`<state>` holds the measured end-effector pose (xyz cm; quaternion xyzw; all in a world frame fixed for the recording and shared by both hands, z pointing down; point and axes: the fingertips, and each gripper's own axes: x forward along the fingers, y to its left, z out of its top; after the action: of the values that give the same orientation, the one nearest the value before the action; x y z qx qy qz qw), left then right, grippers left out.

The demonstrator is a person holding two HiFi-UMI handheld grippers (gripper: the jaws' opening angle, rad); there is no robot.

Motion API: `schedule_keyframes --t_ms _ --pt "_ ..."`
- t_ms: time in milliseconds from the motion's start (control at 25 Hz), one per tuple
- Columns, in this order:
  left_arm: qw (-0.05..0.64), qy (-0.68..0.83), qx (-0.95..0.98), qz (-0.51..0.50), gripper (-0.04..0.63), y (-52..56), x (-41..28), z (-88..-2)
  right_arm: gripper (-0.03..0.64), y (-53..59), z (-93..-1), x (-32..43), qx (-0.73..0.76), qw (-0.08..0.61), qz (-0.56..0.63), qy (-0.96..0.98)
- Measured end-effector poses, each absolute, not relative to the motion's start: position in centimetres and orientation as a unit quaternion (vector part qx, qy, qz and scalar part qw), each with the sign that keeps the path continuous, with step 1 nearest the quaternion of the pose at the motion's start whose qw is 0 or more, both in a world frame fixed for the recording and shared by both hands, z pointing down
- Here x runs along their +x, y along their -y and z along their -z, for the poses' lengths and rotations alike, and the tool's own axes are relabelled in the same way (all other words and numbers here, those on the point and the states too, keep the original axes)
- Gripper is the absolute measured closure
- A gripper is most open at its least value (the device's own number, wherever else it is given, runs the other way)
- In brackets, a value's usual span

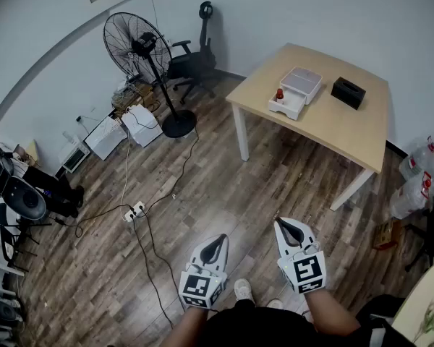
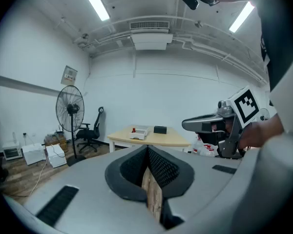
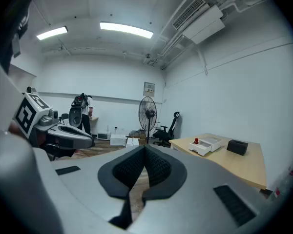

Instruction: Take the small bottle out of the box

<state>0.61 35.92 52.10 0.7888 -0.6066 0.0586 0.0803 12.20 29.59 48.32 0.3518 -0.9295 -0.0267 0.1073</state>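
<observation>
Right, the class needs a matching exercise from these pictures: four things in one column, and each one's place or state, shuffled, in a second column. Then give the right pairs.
Column one
1 small bottle
2 black box
3 fan
4 right gripper

Column two
A standing on the floor
B shut, holding nothing
C in the white box
D on the table, beside the white box

Pairs: 1-C, 2-D, 3-A, 4-B

Left gripper (image 1: 215, 242) and right gripper (image 1: 284, 226) held side by side, jaws closed.
</observation>
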Motion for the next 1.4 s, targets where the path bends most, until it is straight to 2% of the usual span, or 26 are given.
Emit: schedule_keyframes --t_ms 280,520,1400 --pt "0.065 0.611 0.788 -0.045 0.581 -36.3 2.1 -50.8 0.606 -30.0 -48.7 14.8 0.356 0.104 0.013 0.929" --pt "0.050 0.619 0.783 -0.045 0.581 -35.6 0.1 -49.7 0.604 -29.5 -46.8 13.8 0.335 0.068 0.022 0.940" --pt "0.066 0.587 0.807 -0.024 0.581 -29.7 -6.2 -50.7 0.604 -23.9 -47.4 10.4 0.365 0.066 -0.012 0.929"
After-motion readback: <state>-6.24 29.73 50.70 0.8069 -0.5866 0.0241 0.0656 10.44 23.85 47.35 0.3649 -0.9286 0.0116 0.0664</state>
